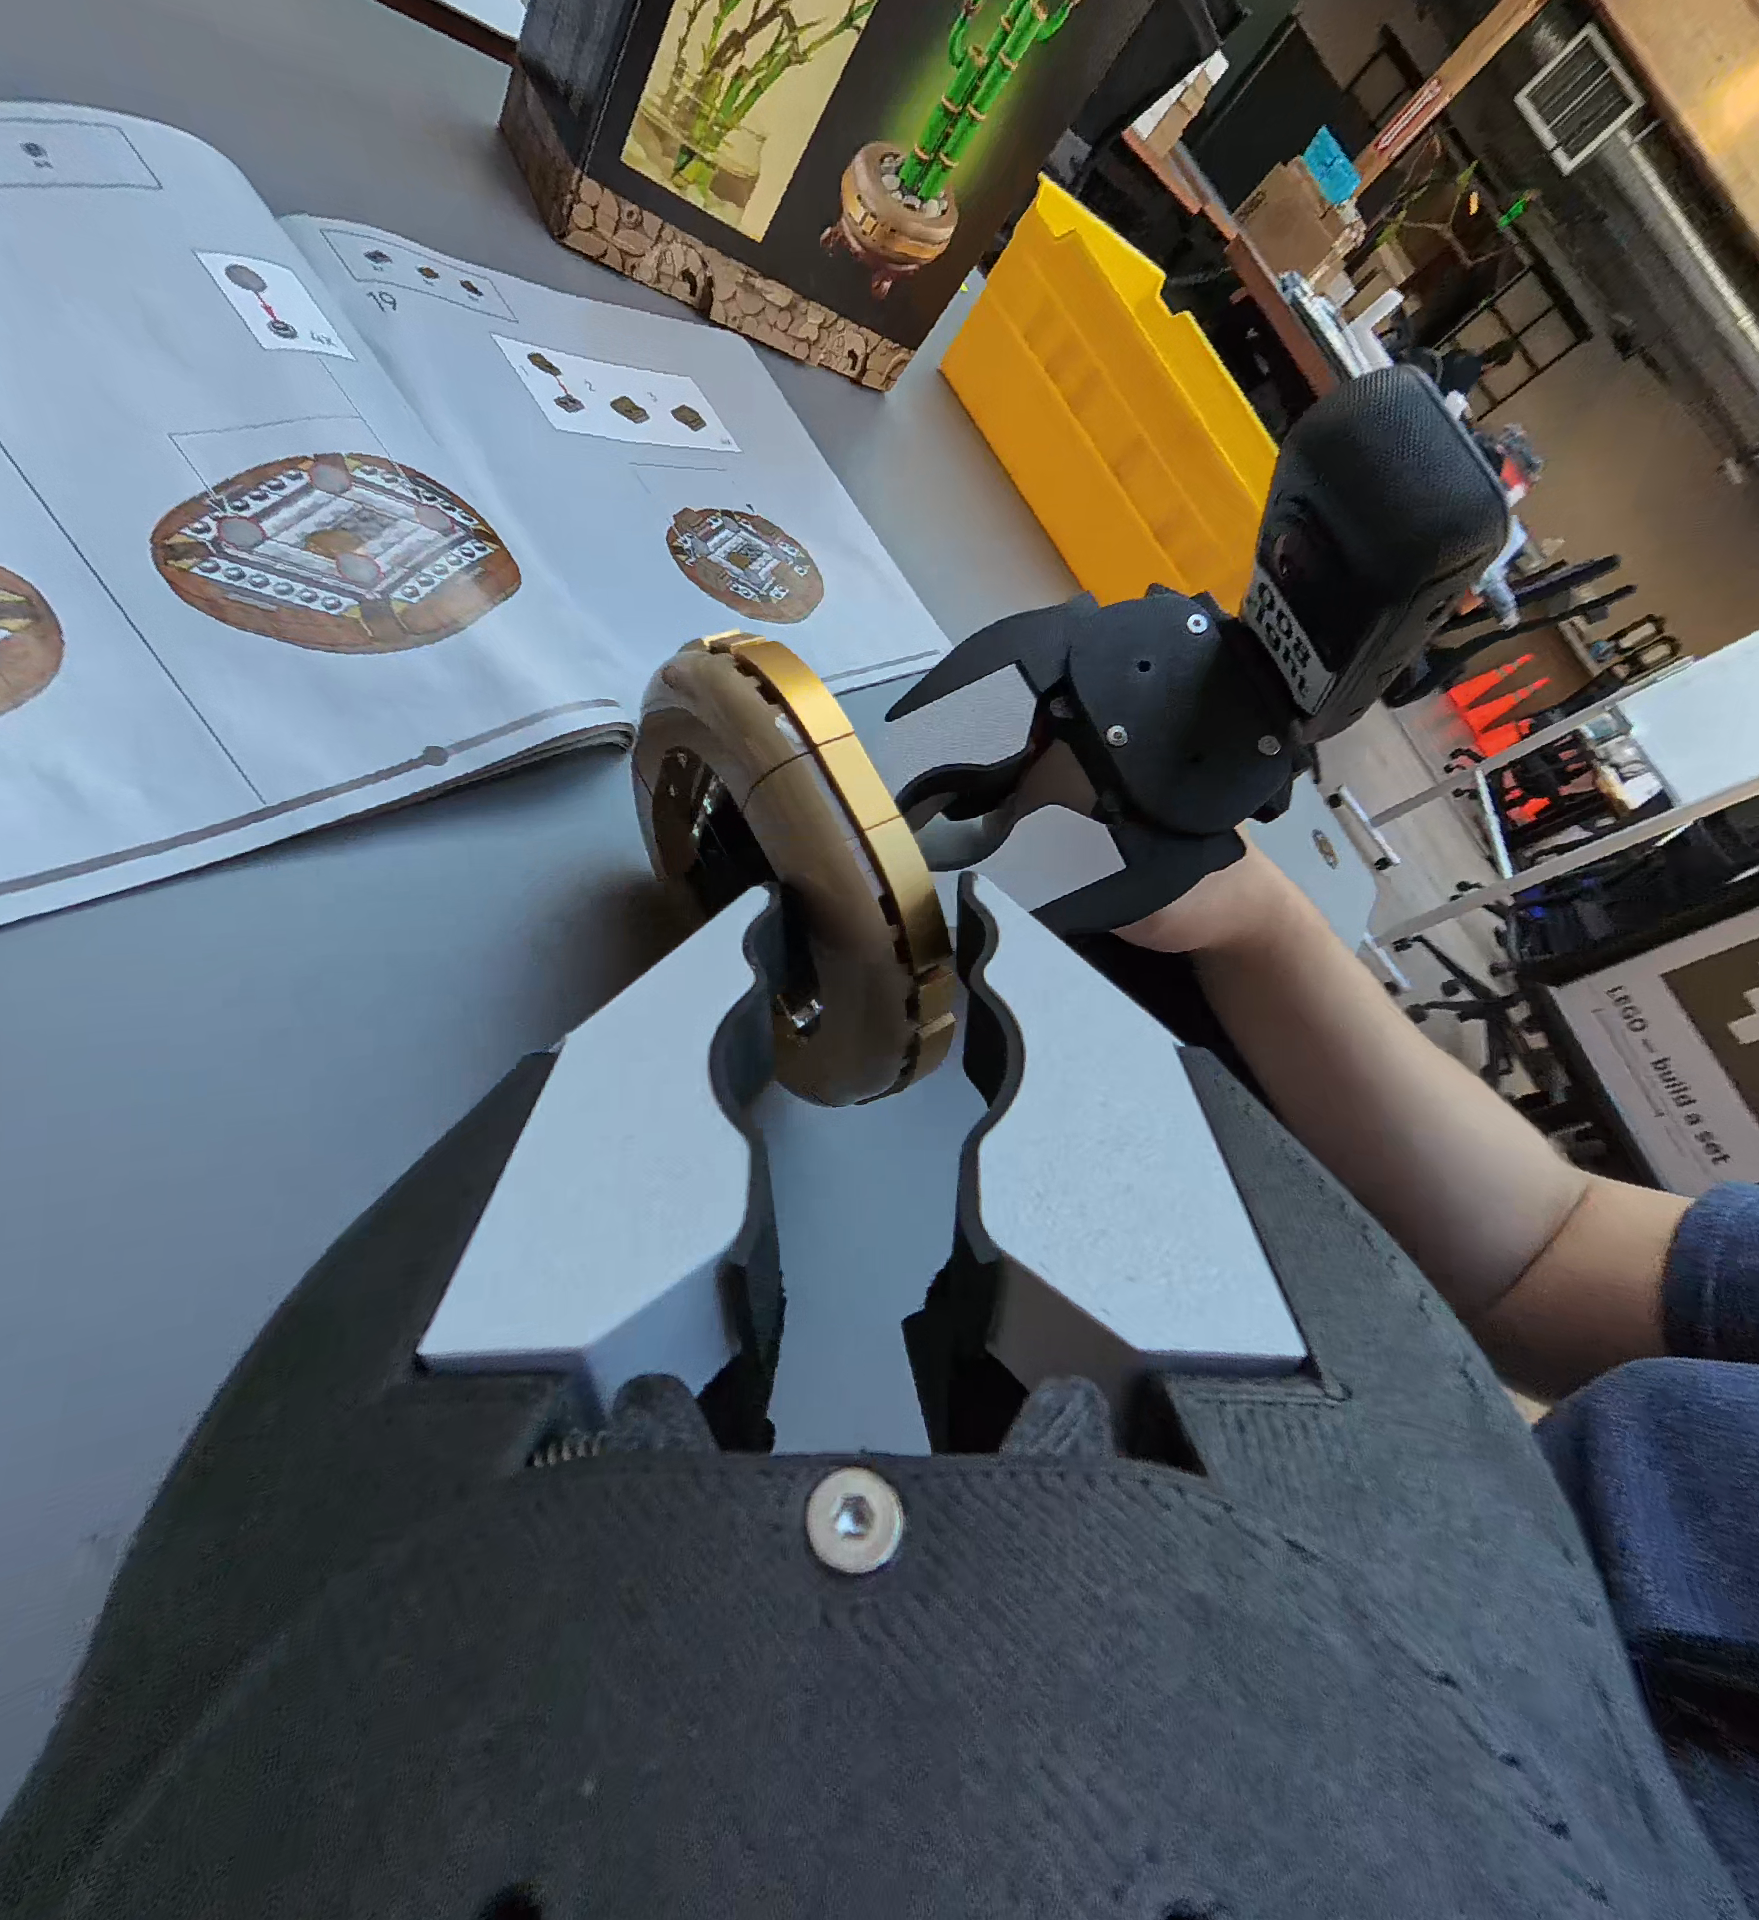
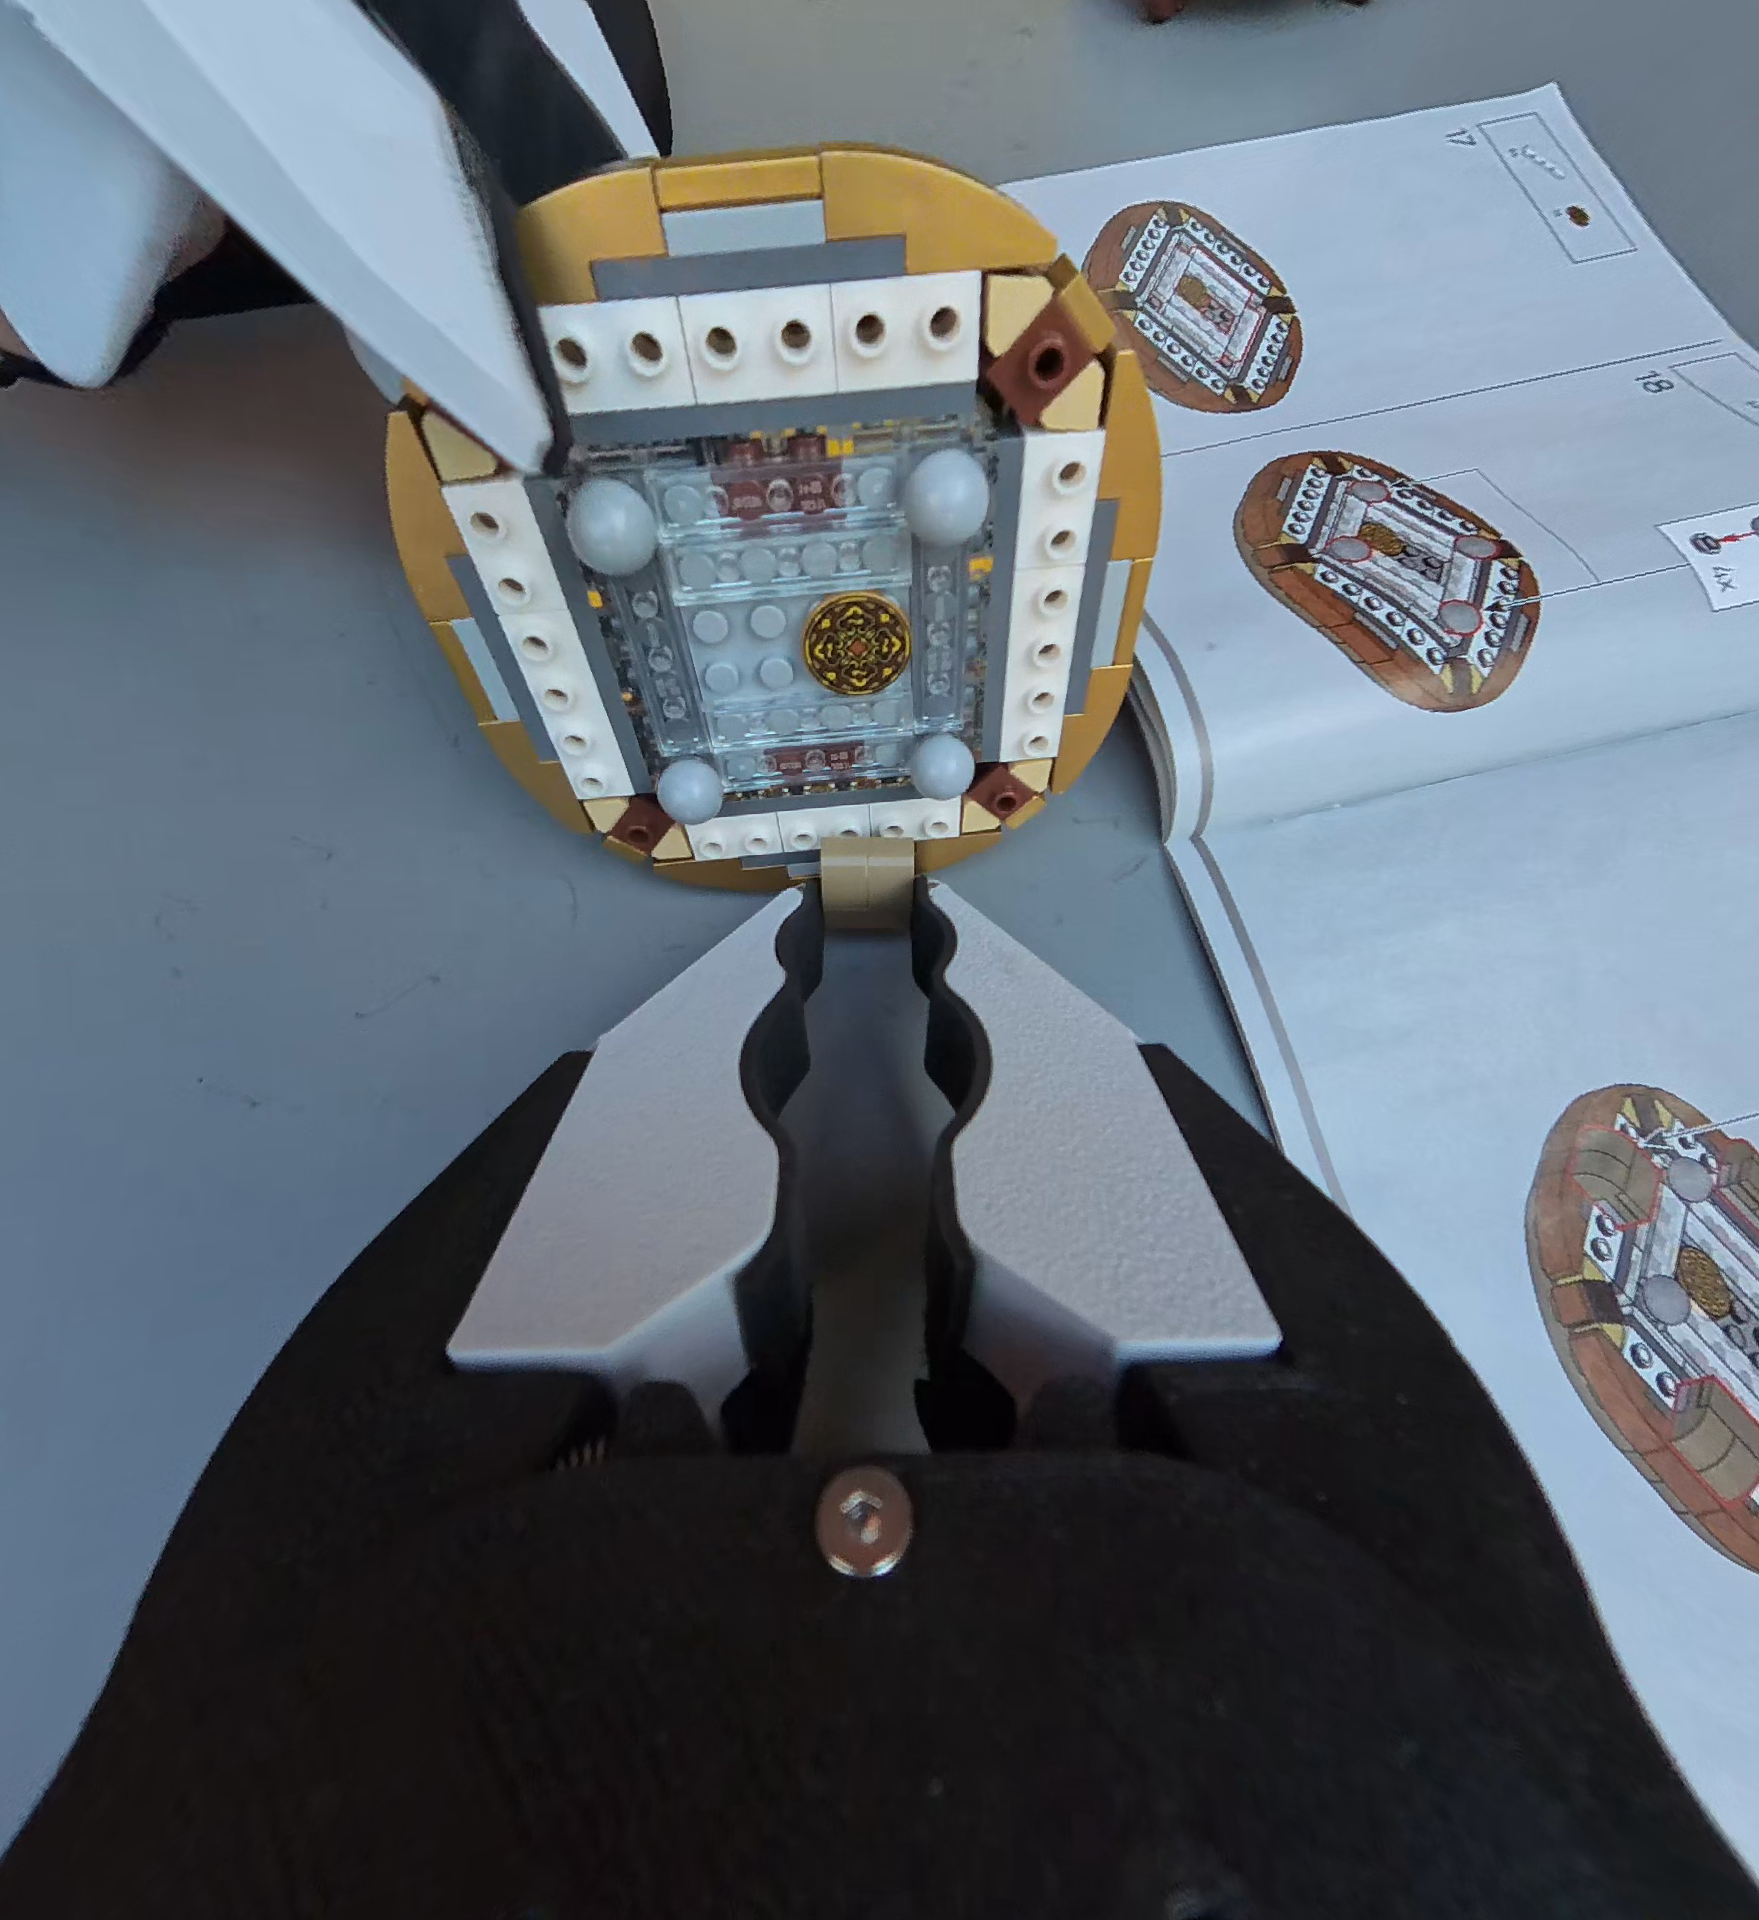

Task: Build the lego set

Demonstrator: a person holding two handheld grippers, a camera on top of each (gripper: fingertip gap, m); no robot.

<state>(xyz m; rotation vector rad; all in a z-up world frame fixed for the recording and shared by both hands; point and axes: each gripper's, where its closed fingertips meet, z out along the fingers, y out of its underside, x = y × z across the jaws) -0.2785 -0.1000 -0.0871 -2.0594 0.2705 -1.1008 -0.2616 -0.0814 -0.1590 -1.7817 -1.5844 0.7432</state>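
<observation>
The round gold-rimmed lego base [image 1: 844, 831] stands on edge above the grey table. My left gripper [image 1: 864, 902] is shut on its rim. In the right wrist view the base [image 2: 781, 582] faces me: white holed bricks, clear centre plates, several grey domes and a round patterned tile [image 2: 857, 641]. My right gripper [image 2: 862, 896] is shut on a small tan brick [image 2: 862, 871] held against the base's lower edge. One left finger [image 2: 366, 239] crosses the base's upper left. The right gripper [image 1: 942, 821] also shows in the left wrist view behind the base; the tan brick is hidden there.
The open instruction booklet [image 1: 283, 520] lies on the table beyond the base; it also shows in the right wrist view [image 2: 1477, 644]. The set's box [image 1: 802, 156] and a yellow bin [image 1: 1093, 395] stand at the far edge. A marker board [image 1: 1737, 1039] is at the right. My hands' fingertips stand some 8 cm from each other.
</observation>
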